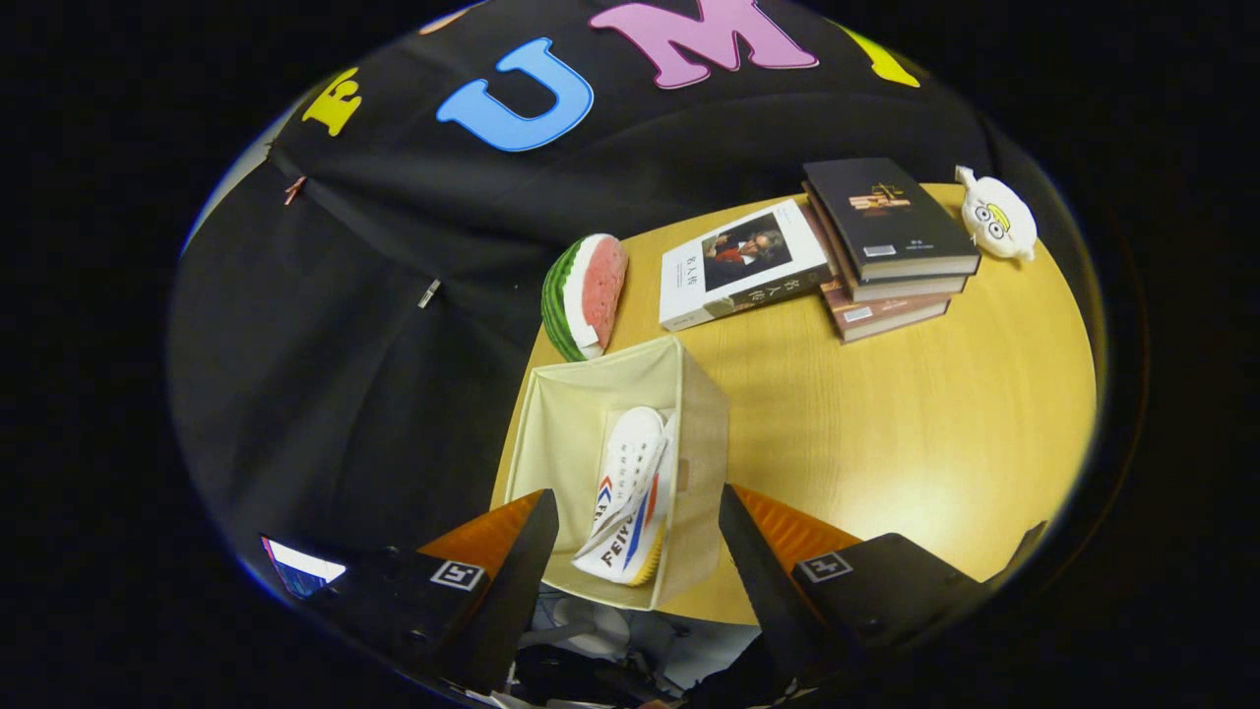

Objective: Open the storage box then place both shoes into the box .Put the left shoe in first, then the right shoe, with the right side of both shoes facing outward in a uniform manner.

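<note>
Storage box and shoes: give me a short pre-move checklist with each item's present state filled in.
1. Storage box open: ok.
2. Shoe in box: ok, a white shoe lies inside, on its side.
3. Both shoes in: cannot tell; the overlapping shapes may be one shoe or two.
4. Right sides facing outward: cannot tell.
5. Claw free: ok, its fingers are apart above the box, holding nothing.
6. Box seated on table: not ok, its near end overhangs the table edge.

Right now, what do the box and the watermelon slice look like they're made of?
The box looks like thin cream fabric, matte; its walls sag slightly. The watermelon slice seems soft foam or plush, with a dull, porous face. The open tool straddles the box with a shoe inside.
</note>
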The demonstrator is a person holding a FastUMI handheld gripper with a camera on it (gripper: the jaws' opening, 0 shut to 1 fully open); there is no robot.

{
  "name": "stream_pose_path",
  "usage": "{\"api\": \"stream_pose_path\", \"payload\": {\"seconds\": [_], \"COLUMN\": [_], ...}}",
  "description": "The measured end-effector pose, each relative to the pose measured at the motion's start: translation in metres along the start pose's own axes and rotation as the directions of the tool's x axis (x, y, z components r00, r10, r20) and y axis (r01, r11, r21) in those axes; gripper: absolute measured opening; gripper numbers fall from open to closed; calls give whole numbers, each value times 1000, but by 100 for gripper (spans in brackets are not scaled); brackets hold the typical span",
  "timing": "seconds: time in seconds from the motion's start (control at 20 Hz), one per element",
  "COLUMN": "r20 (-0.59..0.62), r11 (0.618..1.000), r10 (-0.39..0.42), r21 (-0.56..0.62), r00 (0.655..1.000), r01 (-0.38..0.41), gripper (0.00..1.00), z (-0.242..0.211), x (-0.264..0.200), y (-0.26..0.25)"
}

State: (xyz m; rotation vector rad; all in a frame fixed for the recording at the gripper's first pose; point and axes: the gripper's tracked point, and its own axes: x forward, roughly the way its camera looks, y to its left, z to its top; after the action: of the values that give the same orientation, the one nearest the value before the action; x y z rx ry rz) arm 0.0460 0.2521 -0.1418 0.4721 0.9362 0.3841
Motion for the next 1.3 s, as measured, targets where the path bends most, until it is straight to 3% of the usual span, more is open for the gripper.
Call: {"api": "stream_pose_path", "payload": {"seconds": [0.2,0.4,0.55,0.7,1.05,1.15,1.3], "r20": [138,339,487,630,817,841,854], "r11": [991,962,930,891,838,820,813], "r10": [-80,-145,-160,-154,-150,-146,-142], "r21": [-96,-170,-216,-245,-194,-192,-187], "r00": [987,929,858,761,556,521,501], "r01": [93,212,296,383,510,540,551], "gripper": [99,99,99,99,98,98,98], "z": [21,53,70,85,91,84,78], "x": [-38,-89,-133,-173,-262,-280,-293], "y": [-37,-65,-73,-84,-107,-110,-108]}}
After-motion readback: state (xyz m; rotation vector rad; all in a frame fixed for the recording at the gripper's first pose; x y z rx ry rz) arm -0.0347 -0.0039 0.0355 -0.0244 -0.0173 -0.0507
